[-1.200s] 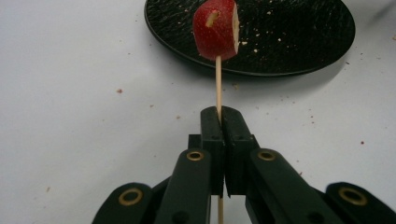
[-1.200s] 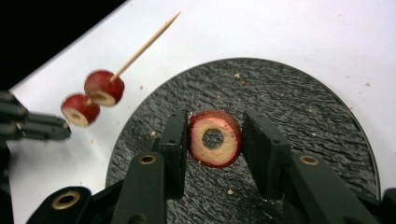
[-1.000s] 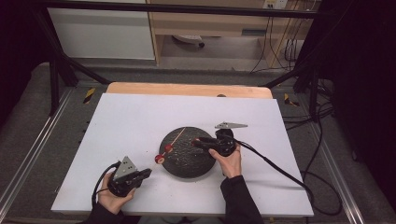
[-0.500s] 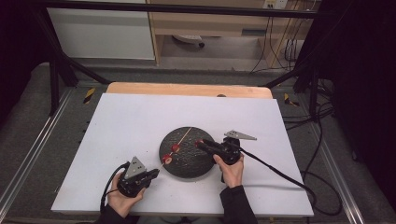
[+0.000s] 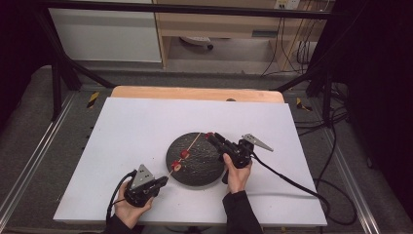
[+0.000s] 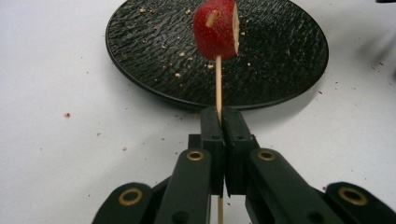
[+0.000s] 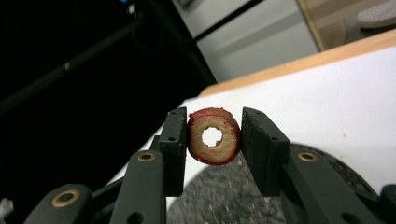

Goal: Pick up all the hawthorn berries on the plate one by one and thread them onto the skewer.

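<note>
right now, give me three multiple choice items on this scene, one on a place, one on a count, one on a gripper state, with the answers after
1. Where does the far part of the skewer lie?
A. over the black plate
B. off the table's left edge
C. on the floor

2. How many red pieces are threaded on the skewer in the high view?
A. none
B. two
C. five

3. What is the right gripper doing?
A. hanging wide open with nothing between its jaws
B. holding a red-skinned ring with a hole through it
C. clamping the skewer

Answers:
1 A, the stick runs from the left gripper up across the plate.
2 B, two pieces sit on the stick near its lower end.
3 B, the ring sits between the jaws in the right gripper view, while the left gripper's jaws are shut on the skewer.
</note>
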`<state>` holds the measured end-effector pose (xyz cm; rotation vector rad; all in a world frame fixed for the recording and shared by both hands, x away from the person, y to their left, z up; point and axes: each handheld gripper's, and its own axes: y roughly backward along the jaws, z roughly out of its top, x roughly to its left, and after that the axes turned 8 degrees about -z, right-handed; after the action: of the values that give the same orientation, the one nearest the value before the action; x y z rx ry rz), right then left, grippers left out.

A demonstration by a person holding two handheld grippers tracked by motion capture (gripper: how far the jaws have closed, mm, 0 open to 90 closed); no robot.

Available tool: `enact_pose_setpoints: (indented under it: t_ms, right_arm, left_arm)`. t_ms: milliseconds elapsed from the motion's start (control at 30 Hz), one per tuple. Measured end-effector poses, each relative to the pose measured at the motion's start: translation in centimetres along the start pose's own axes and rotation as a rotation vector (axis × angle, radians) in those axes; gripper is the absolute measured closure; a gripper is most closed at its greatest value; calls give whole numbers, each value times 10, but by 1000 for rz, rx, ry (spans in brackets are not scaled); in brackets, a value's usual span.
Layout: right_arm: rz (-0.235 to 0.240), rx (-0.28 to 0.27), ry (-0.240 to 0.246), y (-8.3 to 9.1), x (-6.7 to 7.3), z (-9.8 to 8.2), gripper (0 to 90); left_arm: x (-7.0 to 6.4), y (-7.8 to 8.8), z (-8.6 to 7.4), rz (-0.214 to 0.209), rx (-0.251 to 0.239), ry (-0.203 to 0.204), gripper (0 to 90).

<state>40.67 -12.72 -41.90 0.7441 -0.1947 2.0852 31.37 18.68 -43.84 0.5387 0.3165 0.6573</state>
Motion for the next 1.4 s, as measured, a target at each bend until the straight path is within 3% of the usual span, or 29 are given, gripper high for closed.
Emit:
enact_pose_setpoints:
  t_ms: [200, 533, 767, 1400]
  right_arm:
    - [-3, -64, -40, -10, 6, 4, 624]
    - [2, -140, -126, -26, 12, -5, 625]
    - [19, -148, -168, -31, 13, -11, 625]
    - [39, -160, -193, -31, 15, -15, 625]
  left_arm:
    - [1, 3, -4, -14, -10, -15, 884]
    - [2, 5, -5, -26, -21, -4, 884]
    - [2, 5, -4, -28, -27, 9, 884]
    - [-1, 1, -3, -31, -44, 31, 884]
